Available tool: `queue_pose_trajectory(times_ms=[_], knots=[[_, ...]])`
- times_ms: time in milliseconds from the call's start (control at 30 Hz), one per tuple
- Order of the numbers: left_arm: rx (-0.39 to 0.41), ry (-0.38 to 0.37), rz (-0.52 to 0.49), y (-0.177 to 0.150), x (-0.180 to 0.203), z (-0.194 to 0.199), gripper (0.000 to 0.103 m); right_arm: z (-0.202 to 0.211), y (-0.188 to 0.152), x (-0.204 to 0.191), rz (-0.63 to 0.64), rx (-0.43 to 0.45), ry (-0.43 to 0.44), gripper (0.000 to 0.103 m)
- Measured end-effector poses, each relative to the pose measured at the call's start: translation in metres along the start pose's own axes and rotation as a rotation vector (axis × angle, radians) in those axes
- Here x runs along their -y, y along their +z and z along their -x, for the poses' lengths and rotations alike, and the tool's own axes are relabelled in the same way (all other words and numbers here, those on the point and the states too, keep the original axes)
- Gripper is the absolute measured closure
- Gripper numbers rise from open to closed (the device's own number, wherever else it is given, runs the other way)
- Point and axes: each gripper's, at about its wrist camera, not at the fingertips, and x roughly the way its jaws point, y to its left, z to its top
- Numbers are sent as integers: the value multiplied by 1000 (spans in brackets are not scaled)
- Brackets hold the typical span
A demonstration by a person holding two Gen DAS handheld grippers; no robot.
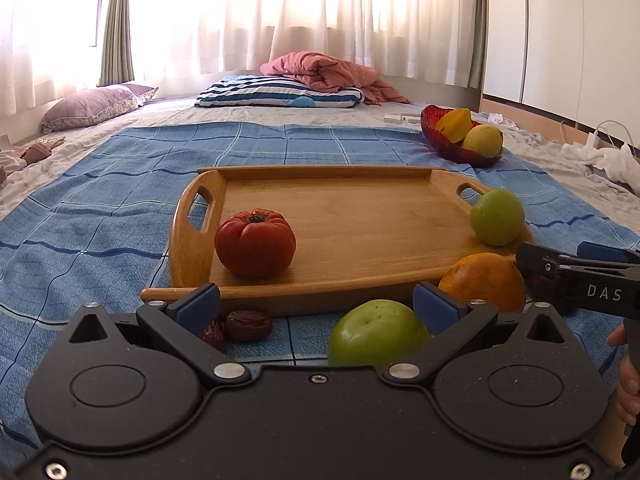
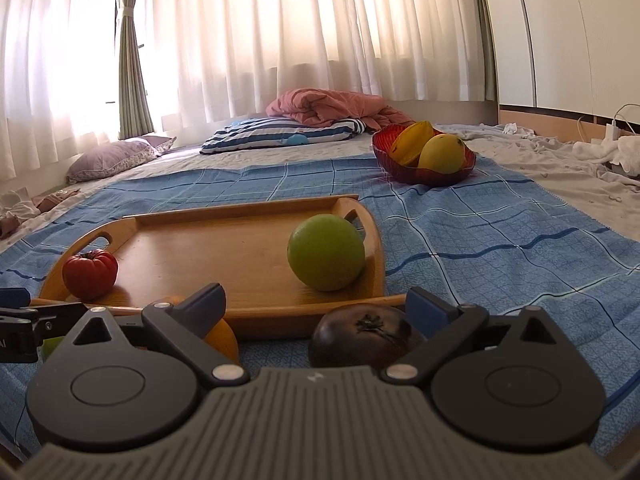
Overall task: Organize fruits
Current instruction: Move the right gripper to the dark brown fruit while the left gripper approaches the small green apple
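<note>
Sunlit sheer curtains (image 1: pixel 280 20) back a bed (image 2: pixel 520 168) with pillows, beside white wardrobe doors (image 1: pixel 580 32).

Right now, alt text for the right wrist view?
The open right gripper hovers over a dark fruit on a blue checked cloth. Beyond it, a wooden tray holds a green fruit and a red tomato.

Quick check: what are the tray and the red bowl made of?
Tray: looks like wood with a smooth satin finish; grain lines and a warm honey tone show. Red bowl: translucent, ribbed and glossy, so glass or plastic; can't tell which.
</note>
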Motion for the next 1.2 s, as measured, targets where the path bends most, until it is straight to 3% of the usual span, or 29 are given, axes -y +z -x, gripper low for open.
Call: queue_pose_trajectory(times_ms=[700, 933, 1200], knots=[[-51, -28, 8, -16, 5, 11, 2, 4, -14, 11, -23, -42, -50, 1], [-67, -56, 46, -18, 3, 15, 13, 2, -16, 11, -43, -51, -45, 3], [-66, -86, 59, -16, 4, 16, 25, 3, -17, 9, -25, -56, -49, 15]])
